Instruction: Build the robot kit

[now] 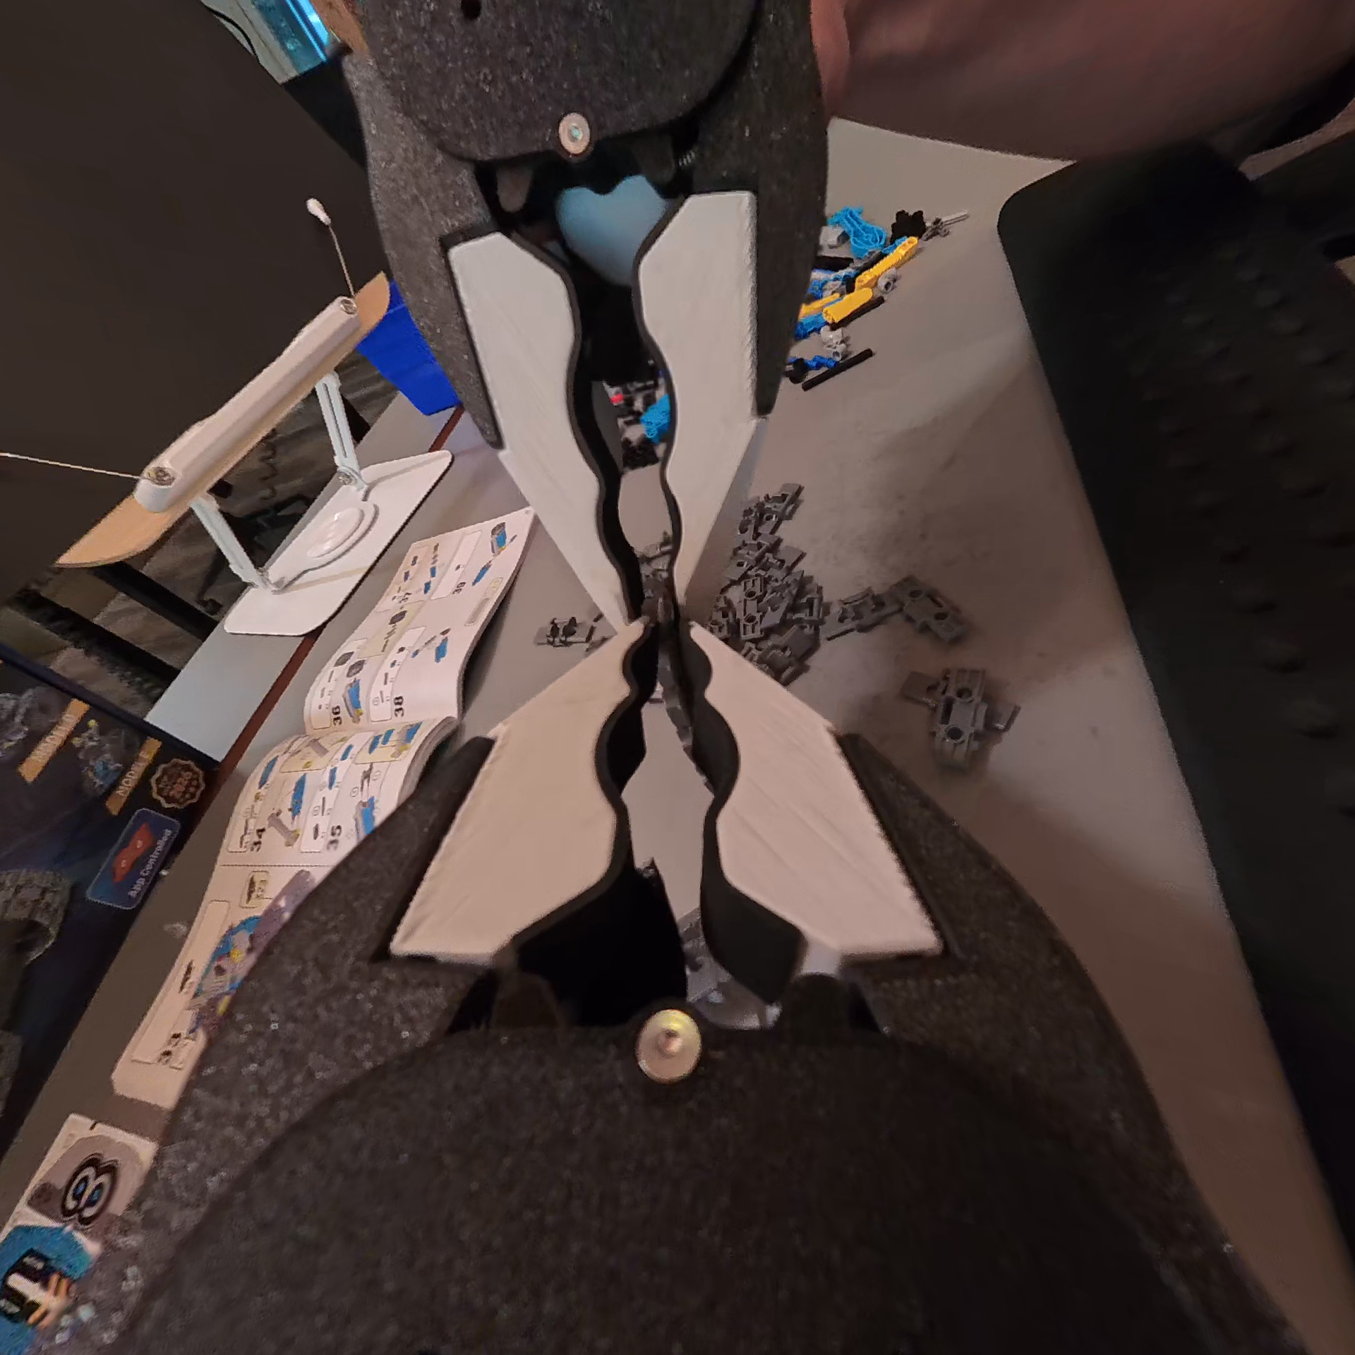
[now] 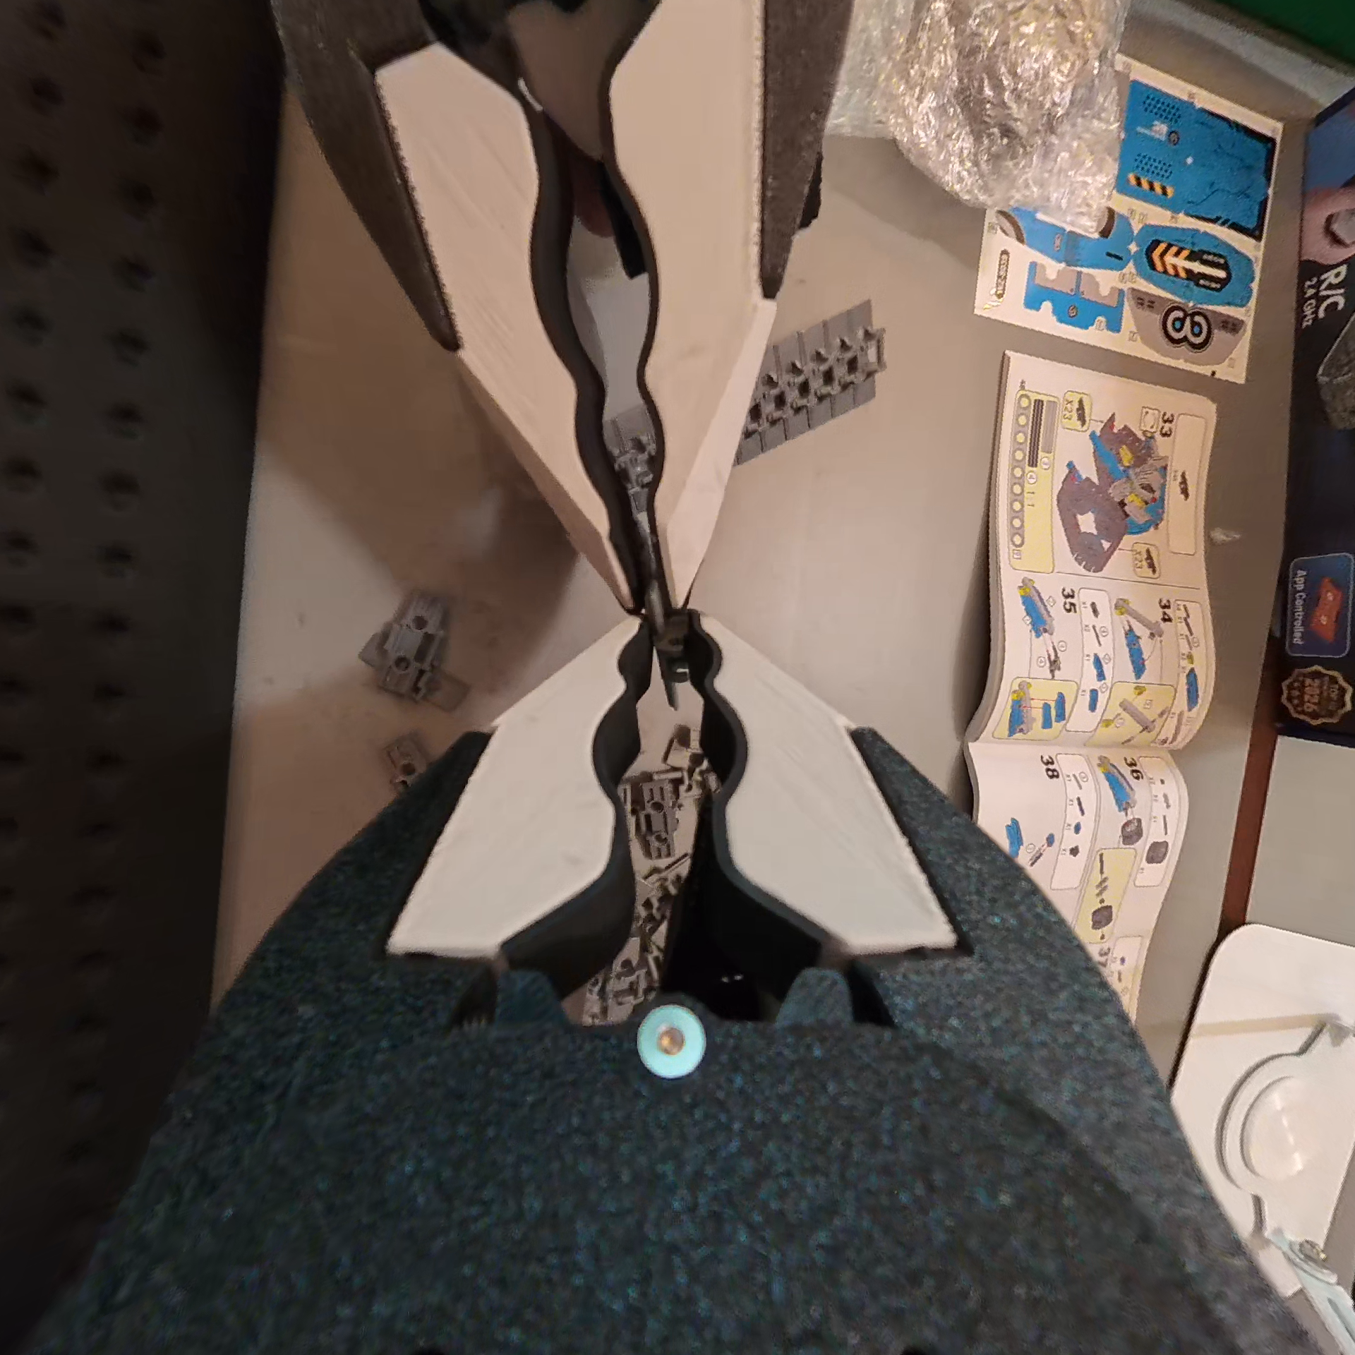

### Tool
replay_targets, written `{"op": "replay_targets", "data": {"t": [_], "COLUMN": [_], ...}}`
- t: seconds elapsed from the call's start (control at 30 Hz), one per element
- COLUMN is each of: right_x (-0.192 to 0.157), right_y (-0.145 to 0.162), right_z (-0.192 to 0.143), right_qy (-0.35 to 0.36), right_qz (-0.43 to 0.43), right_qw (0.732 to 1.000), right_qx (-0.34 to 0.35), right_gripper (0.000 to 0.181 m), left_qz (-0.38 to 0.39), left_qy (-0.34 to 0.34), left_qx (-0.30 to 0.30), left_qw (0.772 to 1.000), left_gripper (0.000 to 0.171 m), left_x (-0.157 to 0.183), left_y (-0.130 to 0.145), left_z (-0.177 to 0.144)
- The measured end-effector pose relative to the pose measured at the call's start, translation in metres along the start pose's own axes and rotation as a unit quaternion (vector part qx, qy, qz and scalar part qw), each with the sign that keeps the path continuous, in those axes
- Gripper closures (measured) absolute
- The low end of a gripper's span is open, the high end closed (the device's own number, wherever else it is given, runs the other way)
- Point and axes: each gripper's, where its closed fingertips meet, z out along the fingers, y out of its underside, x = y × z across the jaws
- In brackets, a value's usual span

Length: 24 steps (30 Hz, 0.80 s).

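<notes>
My left gripper (image 1: pixel 663 641) and right gripper (image 2: pixel 671 627) meet tip to tip above a grey table (image 1: pixel 916 476). The left gripper is shut on a grey track link piece (image 2: pixel 636 469) that runs up between its fingers. The right gripper is shut on a small dark grey track link (image 2: pixel 671 649) with a thin pin sticking back from it. The two pieces touch where the tips meet. In the left wrist view the right gripper (image 1: pixel 655 612) comes in from the top. In the right wrist view the left gripper (image 2: pixel 649 597) comes in from the top.
A pile of grey links (image 1: pixel 770 608), a loose link (image 1: pixel 957 715) and a joined strip (image 2: pixel 814 381) lie on the table. There are also an open manual (image 2: pixel 1092 660), a sticker sheet (image 2: pixel 1122 242), bubble wrap (image 2: pixel 1012 95), a dark box (image 1: pixel 73 806), blue and yellow parts (image 1: pixel 858 286), a white stand (image 1: pixel 337 542) and a black perforated surface (image 1: pixel 1210 513). Left and right tips are no more than a few centimetres apart.
</notes>
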Motion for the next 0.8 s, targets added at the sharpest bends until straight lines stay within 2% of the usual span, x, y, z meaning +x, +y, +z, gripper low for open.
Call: {"op": "replay_targets", "data": {"t": [0.17, 0.3, 0.4, 0.5, 0.67, 0.8], "right_x": [0.004, 0.007, 0.009, 0.016, 0.017, 0.016], "right_y": [-0.001, -0.005, -0.008, 0.000, -0.008, -0.007], "right_z": [0.002, -0.001, -0.004, -0.005, -0.012, -0.011], "right_qy": [0.015, 0.013, 0.005, 0.025, 0.033, 0.034], "right_qz": [-0.004, 0.020, 0.049, 0.060, 0.067, 0.069], "right_qw": [1.000, 0.998, 0.992, 0.990, 0.985, 0.985], "right_qx": [0.014, 0.066, 0.114, 0.125, 0.158, 0.155], "right_gripper": [0.172, 0.170, 0.161, 0.154, 0.164, 0.172], "left_qz": [-0.038, -0.089, -0.126, -0.178, -0.240, -0.252], "left_qy": [-0.002, 0.012, 0.016, 0.024, 0.052, 0.067], "left_qx": [0.007, 0.030, 0.046, 0.074, 0.108, 0.111], "left_qw": [0.999, 0.996, 0.991, 0.981, 0.963, 0.959], "left_gripper": [0.171, 0.171, 0.170, 0.170, 0.170, 0.170], "left_x": [-0.005, -0.009, -0.014, -0.024, -0.027, -0.025], "left_y": [0.001, -0.001, -0.003, -0.006, -0.009, -0.009], "left_z": [-0.001, -0.003, -0.005, -0.011, -0.014, -0.013]}}
